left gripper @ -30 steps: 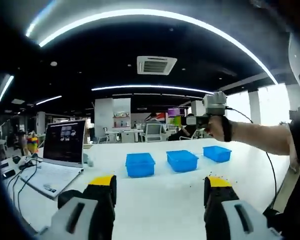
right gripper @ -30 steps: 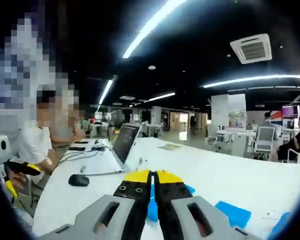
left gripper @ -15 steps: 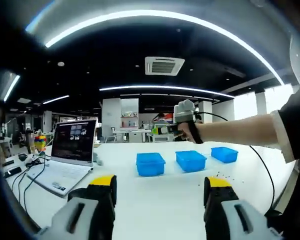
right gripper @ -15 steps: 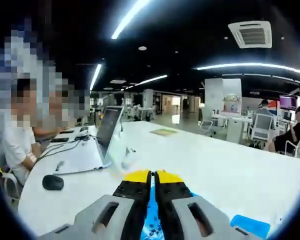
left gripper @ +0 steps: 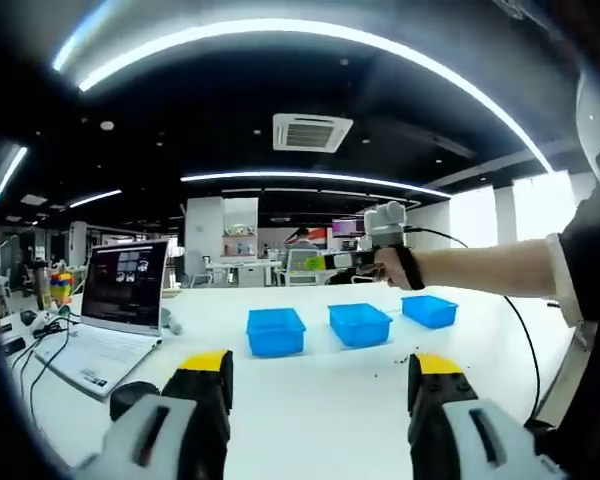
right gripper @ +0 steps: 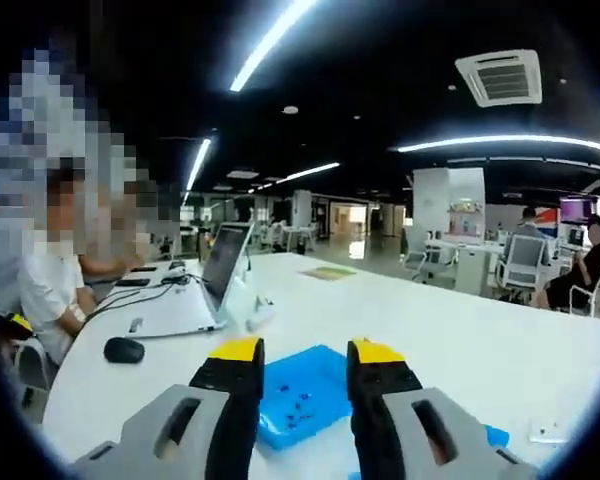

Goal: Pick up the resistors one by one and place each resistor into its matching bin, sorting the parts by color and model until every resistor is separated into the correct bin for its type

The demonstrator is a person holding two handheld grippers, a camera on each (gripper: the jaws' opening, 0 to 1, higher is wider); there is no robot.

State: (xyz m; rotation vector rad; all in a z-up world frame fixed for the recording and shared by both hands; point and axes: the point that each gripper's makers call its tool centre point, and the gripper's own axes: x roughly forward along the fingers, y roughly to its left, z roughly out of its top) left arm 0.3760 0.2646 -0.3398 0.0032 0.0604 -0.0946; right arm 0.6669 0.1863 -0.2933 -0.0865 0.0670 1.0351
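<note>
In the left gripper view the left tongs point(left gripper: 320, 375) stand with their jaws wide apart and nothing between them, low over the white desk point(left gripper: 310, 400). Ahead sit three blue bins in a row: the near bin point(left gripper: 276, 331), the middle bin point(left gripper: 360, 324) and the far bin point(left gripper: 430, 310), each set apart from its neighbour with bare desk between. A scatter of small dark resistors point(left gripper: 405, 355) lies on the desk near the middle bin, toward the desk's right edge. The right tongs point(left gripper: 325, 262) hang in the air above the bins (held out on an outstretched arm). In the right gripper view those tongs point(right gripper: 300, 355) are released, their jaws parted over one blue bin point(right gripper: 305, 395) with tiny resistors point(right gripper: 298, 398) lying inside. A laptop point(right gripper: 205, 285) and a mouse point(right gripper: 124, 349) sit toward the desk's left edge, well apart from the bins.
</note>
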